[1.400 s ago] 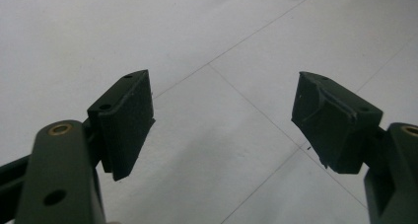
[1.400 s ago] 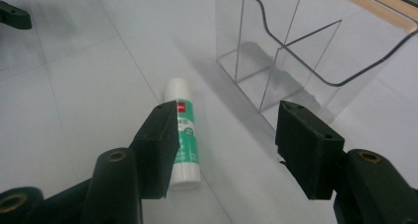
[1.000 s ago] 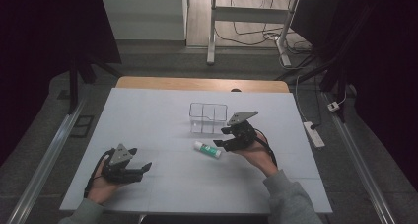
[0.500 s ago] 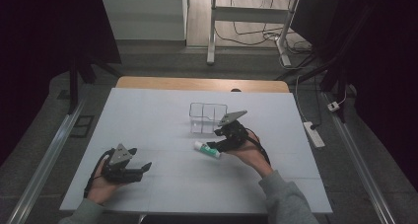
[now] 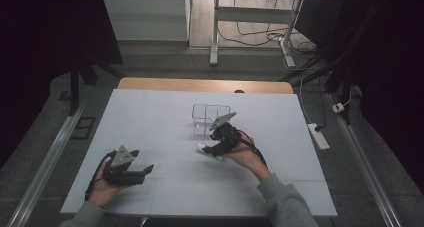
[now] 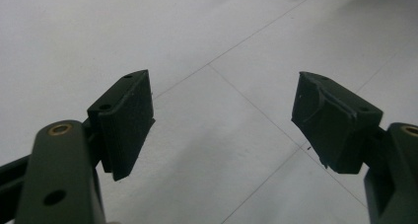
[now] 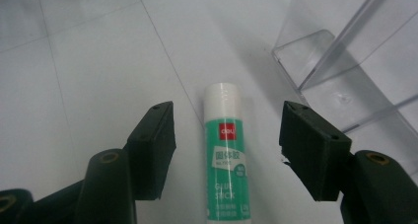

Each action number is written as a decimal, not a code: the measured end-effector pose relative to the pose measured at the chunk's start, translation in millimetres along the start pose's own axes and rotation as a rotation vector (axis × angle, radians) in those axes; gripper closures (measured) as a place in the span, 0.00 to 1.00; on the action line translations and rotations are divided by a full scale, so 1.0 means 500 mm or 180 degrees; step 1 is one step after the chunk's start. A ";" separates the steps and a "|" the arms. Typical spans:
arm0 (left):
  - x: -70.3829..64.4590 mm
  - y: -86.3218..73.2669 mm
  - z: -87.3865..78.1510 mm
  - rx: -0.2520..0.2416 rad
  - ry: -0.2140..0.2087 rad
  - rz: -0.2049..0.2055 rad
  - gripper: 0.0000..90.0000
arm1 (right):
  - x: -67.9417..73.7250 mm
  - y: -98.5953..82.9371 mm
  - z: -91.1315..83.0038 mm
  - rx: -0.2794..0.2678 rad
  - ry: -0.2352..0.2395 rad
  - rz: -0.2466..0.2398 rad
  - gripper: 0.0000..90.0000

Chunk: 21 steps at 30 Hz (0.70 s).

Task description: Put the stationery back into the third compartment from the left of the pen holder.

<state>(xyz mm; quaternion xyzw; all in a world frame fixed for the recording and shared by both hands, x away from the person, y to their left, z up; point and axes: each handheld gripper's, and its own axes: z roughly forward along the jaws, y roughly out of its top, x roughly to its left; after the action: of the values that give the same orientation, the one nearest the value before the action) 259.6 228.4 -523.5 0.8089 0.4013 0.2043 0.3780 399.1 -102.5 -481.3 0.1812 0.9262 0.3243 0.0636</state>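
1. Glue stick (image 7: 226,155) lies flat on the white bench (image 5: 150,117), just beside the clear plastic organizer (image 5: 210,118).
2. Right gripper (image 5: 212,148) straddles it, fingers (image 7: 153,145) spread wide on either side, not touching.
3. Left gripper (image 5: 142,172) rests well apart near the bench's front left, fingers (image 6: 125,120) wide, holding nothing.

The high view looks forward and down on the table (image 5: 165,112); both gripper views skim its white top closely.
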 end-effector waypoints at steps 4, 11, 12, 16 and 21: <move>0.000 0.000 0.000 0.0002 -0.0002 0.0000 0.26 | 0.001 0.005 0.008 0.0037 0.0029 -0.0011 0.42; 0.000 0.000 0.001 0.0006 -0.0003 0.0001 0.26 | -0.002 0.011 0.032 0.0200 0.0050 -0.0035 0.41; 0.000 0.000 0.001 0.0008 -0.0004 0.0003 0.26 | -0.002 0.012 0.036 0.0218 0.0068 -0.0018 0.41; 0.000 0.000 0.001 0.0008 -0.0007 0.0006 0.26 | -0.004 0.014 0.048 0.0308 0.0097 -0.0008 0.40; 0.000 0.000 0.001 0.0009 -0.0011 0.0011 0.26 | -0.004 0.017 0.063 0.0409 0.0092 -0.0047 0.40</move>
<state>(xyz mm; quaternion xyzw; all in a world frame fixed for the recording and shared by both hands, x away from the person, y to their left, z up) 260.1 228.3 -523.9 0.8105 0.3995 0.2030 0.3772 410.8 -79.0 -500.5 0.1734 0.9473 0.2663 0.0409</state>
